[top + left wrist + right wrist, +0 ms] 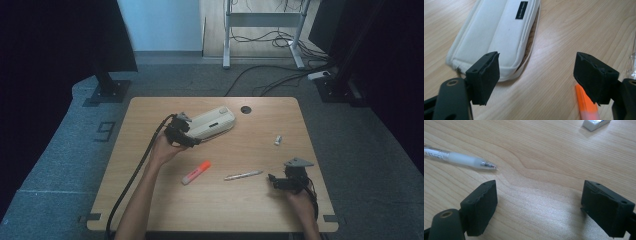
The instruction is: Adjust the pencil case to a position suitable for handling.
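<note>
A white zip pouch (214, 122) lies at the back middle of the wooden table (150, 200); in the left gripper view the pouch (496, 32) has a black label and its zip gapes along the right side. My left gripper (191, 141) (537, 60) hovers at the pouch's near-left end, jaws open, with only bare table between them. An orange highlighter (196, 172) (586, 106) lies just in front of it. My right gripper (273, 179) (539, 185) stands open at the front right, nothing in it. A clear pen (243, 175) (459, 158) lies just left of it.
A small white eraser (278, 140) (596, 123) lies at the right of the table. A round cable hole (246, 109) sits near the back edge. The left gripper's black cable (131, 182) trails off the front left.
</note>
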### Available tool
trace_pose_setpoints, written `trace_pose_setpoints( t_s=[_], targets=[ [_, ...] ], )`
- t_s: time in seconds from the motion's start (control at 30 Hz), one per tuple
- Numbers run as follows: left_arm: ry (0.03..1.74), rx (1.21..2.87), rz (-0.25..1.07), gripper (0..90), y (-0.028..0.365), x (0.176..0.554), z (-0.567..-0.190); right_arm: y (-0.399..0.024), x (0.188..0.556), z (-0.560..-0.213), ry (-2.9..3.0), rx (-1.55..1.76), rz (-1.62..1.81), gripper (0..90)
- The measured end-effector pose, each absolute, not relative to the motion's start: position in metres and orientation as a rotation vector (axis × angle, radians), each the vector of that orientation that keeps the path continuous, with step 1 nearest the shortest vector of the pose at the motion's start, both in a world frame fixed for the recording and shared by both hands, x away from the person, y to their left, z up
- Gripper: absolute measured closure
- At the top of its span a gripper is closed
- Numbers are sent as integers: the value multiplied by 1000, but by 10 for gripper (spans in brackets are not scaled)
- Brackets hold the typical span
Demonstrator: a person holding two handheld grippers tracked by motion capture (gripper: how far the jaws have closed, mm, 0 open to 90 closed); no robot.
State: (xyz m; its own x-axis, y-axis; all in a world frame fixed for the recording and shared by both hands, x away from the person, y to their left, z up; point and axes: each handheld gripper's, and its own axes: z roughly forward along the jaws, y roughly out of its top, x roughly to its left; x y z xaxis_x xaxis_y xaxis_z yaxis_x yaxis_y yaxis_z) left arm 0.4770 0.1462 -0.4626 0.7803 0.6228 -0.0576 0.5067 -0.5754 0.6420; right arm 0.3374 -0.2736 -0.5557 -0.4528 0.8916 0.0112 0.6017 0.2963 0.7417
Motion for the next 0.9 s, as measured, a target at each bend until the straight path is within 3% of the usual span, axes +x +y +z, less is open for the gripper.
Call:
trace_pose_setpoints(
  t_s=[0.47,0.53,0.9],
  targets=[
    [854,2341,185,284,129,508,-472,-274,338,-556,2165,1333,970,133],
    [859,2314,115,301,128,516,-475,-274,338,-556,2164,1333,970,133],
    [876,2358,121,357,122,532,-488,-274,338,-556,2163,1333,971,133]
  ],
)
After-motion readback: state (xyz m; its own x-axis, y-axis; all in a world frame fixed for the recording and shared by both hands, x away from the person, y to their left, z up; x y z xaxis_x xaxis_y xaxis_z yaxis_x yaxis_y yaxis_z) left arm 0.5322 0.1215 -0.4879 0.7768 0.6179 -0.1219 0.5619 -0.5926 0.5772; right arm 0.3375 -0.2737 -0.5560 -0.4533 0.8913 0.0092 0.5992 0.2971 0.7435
